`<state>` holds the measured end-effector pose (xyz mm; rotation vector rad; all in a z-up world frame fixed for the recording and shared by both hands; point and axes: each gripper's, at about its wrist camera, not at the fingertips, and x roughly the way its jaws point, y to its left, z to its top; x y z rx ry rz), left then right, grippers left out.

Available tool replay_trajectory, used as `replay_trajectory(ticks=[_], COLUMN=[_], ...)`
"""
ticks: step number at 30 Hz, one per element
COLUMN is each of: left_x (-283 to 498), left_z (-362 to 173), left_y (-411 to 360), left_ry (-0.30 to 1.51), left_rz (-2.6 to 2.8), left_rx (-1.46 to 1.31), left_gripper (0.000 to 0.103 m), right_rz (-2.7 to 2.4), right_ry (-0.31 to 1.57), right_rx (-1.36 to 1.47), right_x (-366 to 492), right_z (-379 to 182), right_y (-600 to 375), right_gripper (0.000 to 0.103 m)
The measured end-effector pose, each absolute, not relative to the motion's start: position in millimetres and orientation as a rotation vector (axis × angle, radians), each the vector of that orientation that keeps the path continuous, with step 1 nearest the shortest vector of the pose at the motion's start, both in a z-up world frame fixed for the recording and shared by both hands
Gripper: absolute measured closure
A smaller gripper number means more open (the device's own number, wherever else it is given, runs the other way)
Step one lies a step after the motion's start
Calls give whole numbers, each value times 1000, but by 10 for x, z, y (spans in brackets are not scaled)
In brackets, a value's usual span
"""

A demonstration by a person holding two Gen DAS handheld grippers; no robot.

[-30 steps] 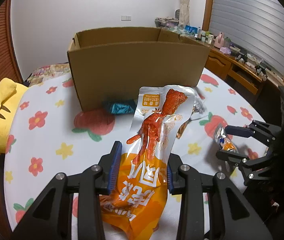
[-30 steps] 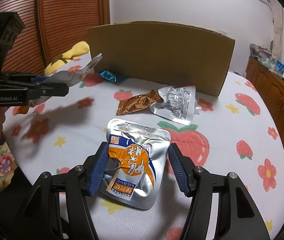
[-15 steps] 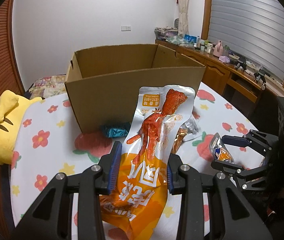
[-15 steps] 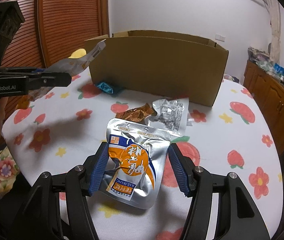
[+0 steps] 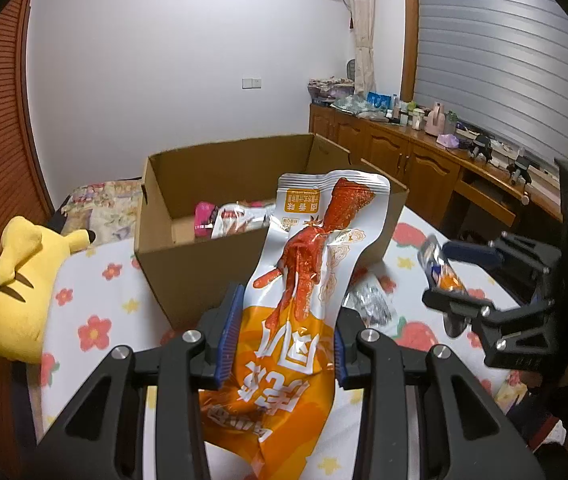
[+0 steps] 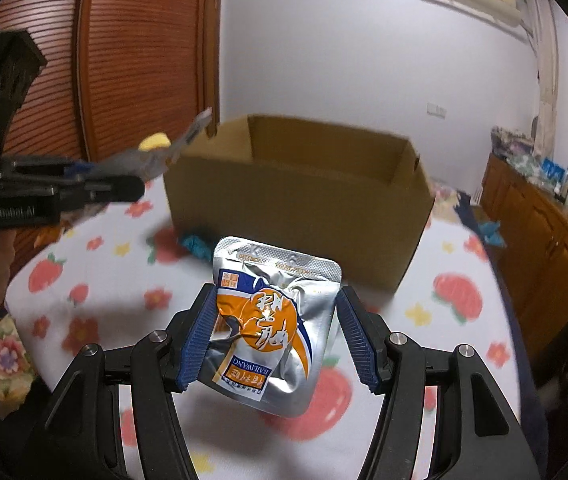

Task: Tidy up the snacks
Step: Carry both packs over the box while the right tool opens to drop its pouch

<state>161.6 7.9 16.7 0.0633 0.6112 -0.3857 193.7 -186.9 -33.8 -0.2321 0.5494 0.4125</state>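
My left gripper (image 5: 282, 334) is shut on a long orange and white snack bag (image 5: 303, 300), held up in front of an open cardboard box (image 5: 188, 276). Several snack packs (image 5: 236, 218) lie inside the box. My right gripper (image 6: 276, 336) is shut on a silver and orange pouch (image 6: 272, 328), held above the table before the same box (image 6: 303, 216). The right gripper also shows at the right of the left wrist view (image 5: 449, 276). The left gripper shows at the left of the right wrist view (image 6: 132, 184).
The table has a white cloth with flowers and strawberries (image 6: 455, 296). A teal pack (image 6: 196, 244) and a silver wrapper (image 5: 367, 304) lie by the box. A yellow plush toy (image 5: 16, 292) sits at the left edge. A wooden sideboard (image 5: 423, 168) stands at the right.
Both grippers have risen with their packs, so the inside of the box now shows in the left wrist view. The right gripper has moved closer to the box.
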Motion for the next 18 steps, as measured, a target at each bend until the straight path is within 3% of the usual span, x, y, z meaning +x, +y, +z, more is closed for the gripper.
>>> replay_trajectory(ticks=[18], left_x=[2283], left_z=[621], left_y=[15], left_ry=[576], left_rz=[-336], left_rx=[74], left_gripper=[66], right_rz=[455], right_ry=[510], right_rx=[-218], right_x=[3053], right_z=[188], right_y=[-1800], right_gripper=[40])
